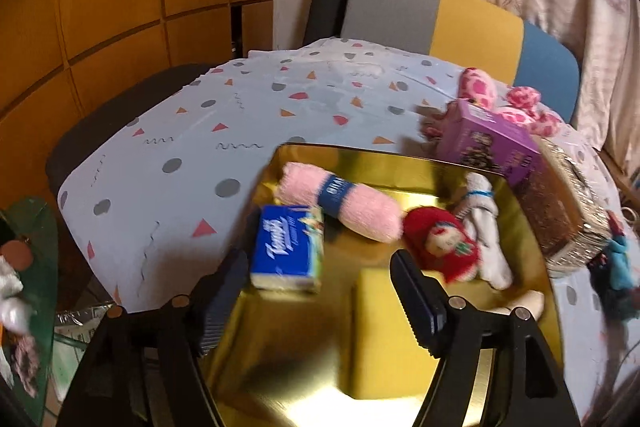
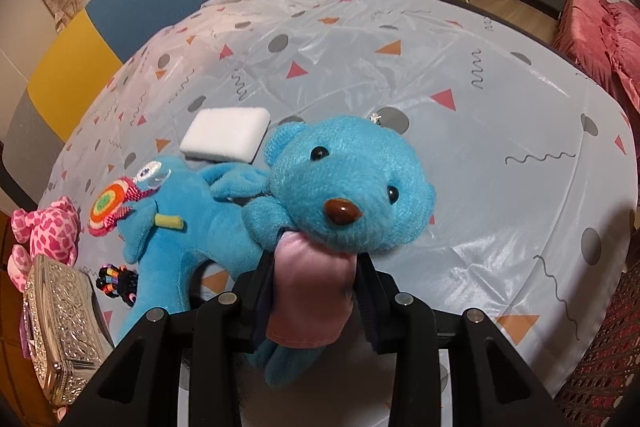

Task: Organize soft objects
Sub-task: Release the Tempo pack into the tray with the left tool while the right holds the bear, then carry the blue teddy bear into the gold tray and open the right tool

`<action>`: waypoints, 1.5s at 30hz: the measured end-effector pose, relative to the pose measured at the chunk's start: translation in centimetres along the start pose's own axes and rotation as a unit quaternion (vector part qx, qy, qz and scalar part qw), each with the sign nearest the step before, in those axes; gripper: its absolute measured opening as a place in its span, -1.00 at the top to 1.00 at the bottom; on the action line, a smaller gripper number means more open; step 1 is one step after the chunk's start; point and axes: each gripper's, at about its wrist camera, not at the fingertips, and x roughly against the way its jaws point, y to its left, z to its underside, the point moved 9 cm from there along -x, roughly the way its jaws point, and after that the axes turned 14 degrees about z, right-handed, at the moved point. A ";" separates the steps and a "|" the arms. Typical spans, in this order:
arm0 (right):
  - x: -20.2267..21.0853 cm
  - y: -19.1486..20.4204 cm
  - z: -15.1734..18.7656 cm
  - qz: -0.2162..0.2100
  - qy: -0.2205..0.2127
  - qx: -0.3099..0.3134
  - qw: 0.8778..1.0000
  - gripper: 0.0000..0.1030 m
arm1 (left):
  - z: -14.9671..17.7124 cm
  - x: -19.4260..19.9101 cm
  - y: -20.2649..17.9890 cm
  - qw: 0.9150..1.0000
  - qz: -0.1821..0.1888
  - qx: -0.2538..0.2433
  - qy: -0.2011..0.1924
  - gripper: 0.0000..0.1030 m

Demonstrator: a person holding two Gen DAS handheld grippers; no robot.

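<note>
Gold and mirror-bright, the shallow metal tray [image 1: 400,163] is our landmark in the left wrist view. Inside it lie a pink rolled towel with a blue band [image 1: 340,205], a blue tissue pack [image 1: 288,253] at its near left, a red-haired rag doll [image 1: 438,247] and a white banded cloth bundle [image 1: 486,223] toward its right side. A purple carton [image 1: 486,141] and a silver embossed box [image 1: 568,211] sit at the tray's right rim, with a pink spotted plush [image 1: 516,103] beyond them. Our left gripper [image 1: 316,299] hangs over the tray's near half, its fingers [image 1: 416,299] standing wide with nothing between them; the tissue pack sits just ahead of the left finger, apart from it.

From the right wrist view, our right gripper [image 2: 312,291] has its fingers narrow, clamped on the pink satin garment of a bright blue plush bear [image 2: 344,191], which we hold above the patterned bench [image 2: 480,107]. We judge the bear light, squashy and non-slippery, though satin may slide, so a grip through the stuffed body seems safer. The tray is out of sight here. A blue plush with a lollipop patch [image 2: 180,227] lies beside the bear, a white sponge block [image 2: 226,135] behind it.
</note>
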 end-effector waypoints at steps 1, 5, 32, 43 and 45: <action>0.2 0.0 -0.1 -0.004 -0.003 -0.002 1.000 0.29 | 0.2 0.2 -0.7 1.000 0.005 -0.002 -0.001 -0.51; 1.2 0.3 -0.5 -0.014 -0.024 0.000 1.000 0.29 | 1.0 0.7 -3.3 1.000 0.030 -0.010 0.002 -0.53; 17.7 14.7 7.7 -0.246 -0.162 0.276 0.915 0.29 | 2.3 1.4 -6.1 0.998 0.042 -0.042 0.004 -0.59; 22.2 29.1 24.9 -0.345 -0.065 0.487 0.800 0.29 | 2.2 2.4 -2.5 0.999 0.030 -0.001 -0.011 -0.59; 21.9 32.1 27.4 -0.343 -0.053 0.505 0.790 0.29 | 2.2 2.6 -1.9 1.000 0.027 0.004 -0.013 -0.59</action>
